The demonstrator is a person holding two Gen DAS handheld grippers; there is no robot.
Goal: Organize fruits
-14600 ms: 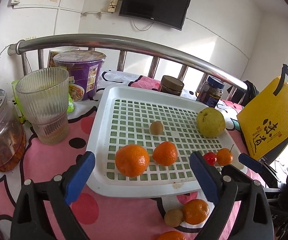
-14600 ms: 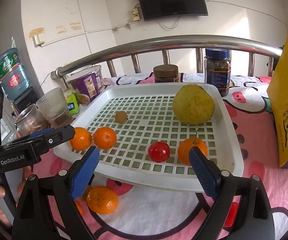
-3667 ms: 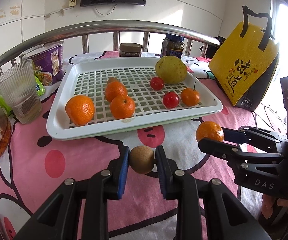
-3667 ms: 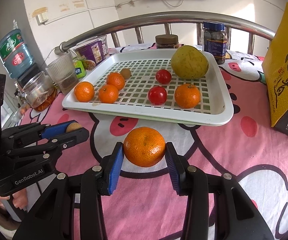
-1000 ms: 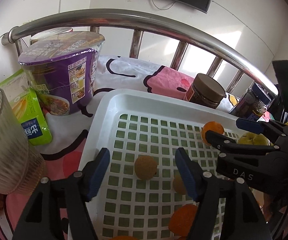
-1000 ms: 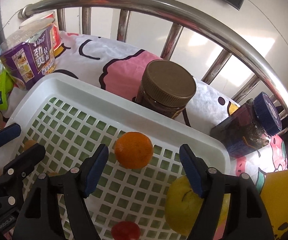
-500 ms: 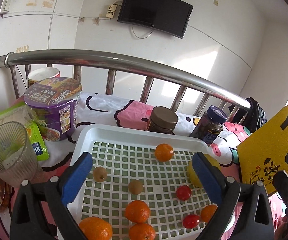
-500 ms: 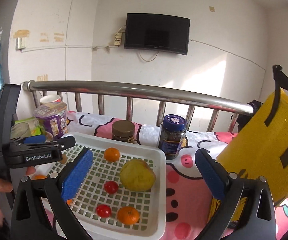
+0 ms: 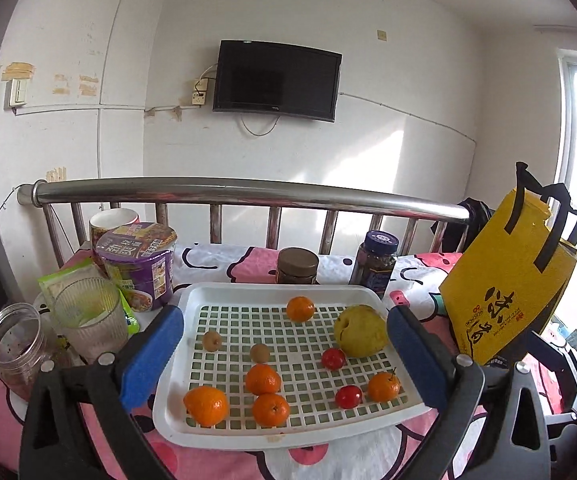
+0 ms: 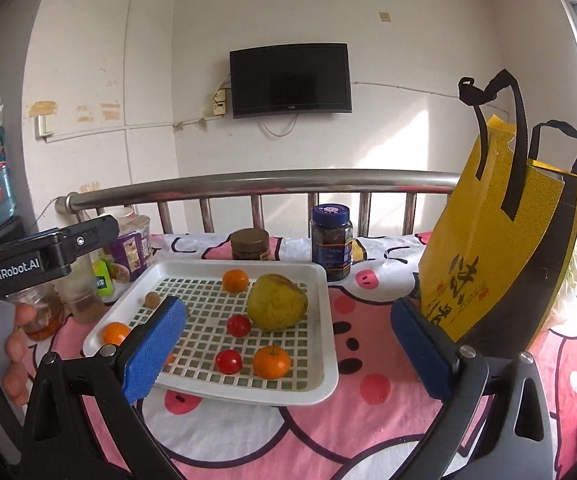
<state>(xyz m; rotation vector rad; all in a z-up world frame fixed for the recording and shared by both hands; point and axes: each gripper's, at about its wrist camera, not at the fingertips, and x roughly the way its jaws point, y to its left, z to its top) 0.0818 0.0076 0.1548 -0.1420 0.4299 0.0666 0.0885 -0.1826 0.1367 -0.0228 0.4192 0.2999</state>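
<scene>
Left gripper [image 9: 284,354] spread to its widest, blue foam pads bare, nothing between the jaws; just been opening. Right gripper [image 10: 288,340] likewise spread wide and empty, jaws also just opened, pads rough and rectangular. Both held above the near edge of the bed, clear of every fruit.

White plastic tray [image 9: 176,360] with a square-grid slotted floor and raised smooth rim, resting mid-bed on the pink cartoon sheet [image 10: 368,432]. All fruit inside it: five oranges, round and glossy, one near the far rim [image 9: 300,309], three clustered toward the near left corner [image 9: 206,405], one with a stem toward the near right [image 9: 384,386]. Two small brown, dull-skinned round fruits [image 9: 212,340] toward the left. Two shiny red tomatoes [image 9: 333,358] right of centre. One large lumpy yellow-green pear [image 9: 361,336] by the right rim.

Behind the tray, two dark jars [image 9: 297,266] beneath a steel rail [image 9: 248,194]. Ribbed clear cup [image 9: 88,320] and purple noodle bowl [image 9: 138,264] at the left edge; yellow bag [image 9: 508,280] upright at the right.
</scene>
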